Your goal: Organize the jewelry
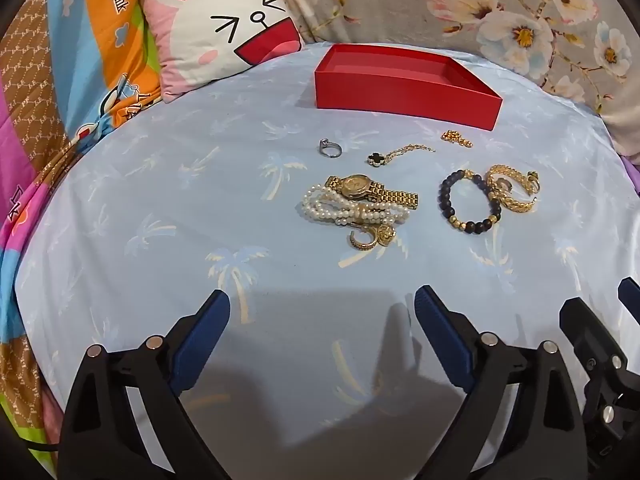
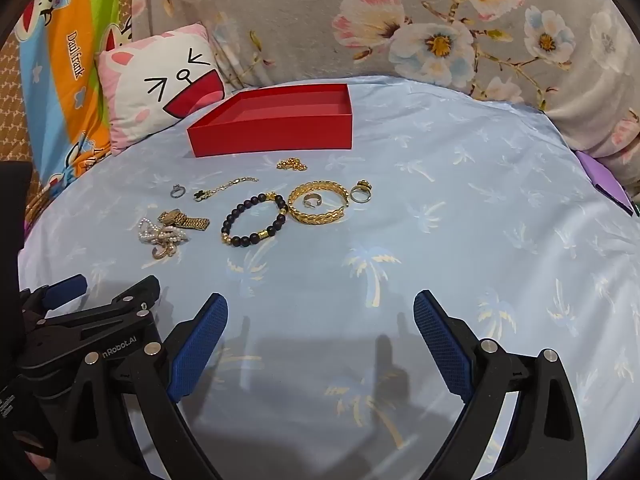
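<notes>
An open, empty red box (image 1: 404, 92) (image 2: 272, 132) stands at the back of the blue sheet. In front of it lie a silver ring (image 1: 329, 149) (image 2: 177, 191), a black clover chain (image 1: 396, 154) (image 2: 222, 189), a small gold chain (image 1: 457, 138) (image 2: 292, 165), a gold watch (image 1: 370, 191) (image 2: 183, 219), a pearl bracelet (image 1: 344, 208) (image 2: 162, 236), a black bead bracelet (image 1: 470, 202) (image 2: 254, 220), a gold bangle (image 1: 514, 192) (image 2: 318, 202) and a gold ring (image 2: 361, 193). My left gripper (image 1: 322, 312) and right gripper (image 2: 320, 314) are open, empty, short of the jewelry.
A cartoon cat pillow (image 1: 216, 32) (image 2: 156, 88) lies left of the box. A floral blanket (image 1: 480, 8) (image 2: 400, 20) lines the back. A colourful striped blanket (image 1: 80, 60) lies at the left. The right gripper's body (image 1: 600, 344) sits close beside my left one.
</notes>
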Tool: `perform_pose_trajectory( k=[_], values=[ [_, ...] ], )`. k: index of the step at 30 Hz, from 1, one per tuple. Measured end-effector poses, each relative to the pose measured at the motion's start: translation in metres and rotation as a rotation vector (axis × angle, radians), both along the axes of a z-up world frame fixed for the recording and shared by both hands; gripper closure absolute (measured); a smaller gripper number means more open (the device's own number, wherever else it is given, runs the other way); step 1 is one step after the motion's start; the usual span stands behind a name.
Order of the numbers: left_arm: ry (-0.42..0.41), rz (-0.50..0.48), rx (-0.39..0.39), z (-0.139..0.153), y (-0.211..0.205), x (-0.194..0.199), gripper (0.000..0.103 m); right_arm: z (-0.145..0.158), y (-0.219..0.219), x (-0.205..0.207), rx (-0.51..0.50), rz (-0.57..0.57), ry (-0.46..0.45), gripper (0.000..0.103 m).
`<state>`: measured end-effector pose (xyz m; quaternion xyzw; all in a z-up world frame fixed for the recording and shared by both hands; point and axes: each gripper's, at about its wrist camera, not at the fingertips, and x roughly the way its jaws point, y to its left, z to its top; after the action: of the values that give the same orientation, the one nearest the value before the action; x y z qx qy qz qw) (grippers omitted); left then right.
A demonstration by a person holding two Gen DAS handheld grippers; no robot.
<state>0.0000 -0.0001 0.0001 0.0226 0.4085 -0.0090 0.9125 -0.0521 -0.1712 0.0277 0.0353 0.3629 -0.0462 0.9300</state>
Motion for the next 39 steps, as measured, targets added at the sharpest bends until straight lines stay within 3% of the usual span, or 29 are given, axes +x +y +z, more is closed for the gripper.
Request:
perform_pose_trajectory(
  k=[39],
  values=[
    [-0.009,-0.013,-0.026,-0.0018,0.0007,-0.0016,0.012,0.0000,-0.0007,-0.0012,0.005,0.008,-0.010,0.011]
  ],
)
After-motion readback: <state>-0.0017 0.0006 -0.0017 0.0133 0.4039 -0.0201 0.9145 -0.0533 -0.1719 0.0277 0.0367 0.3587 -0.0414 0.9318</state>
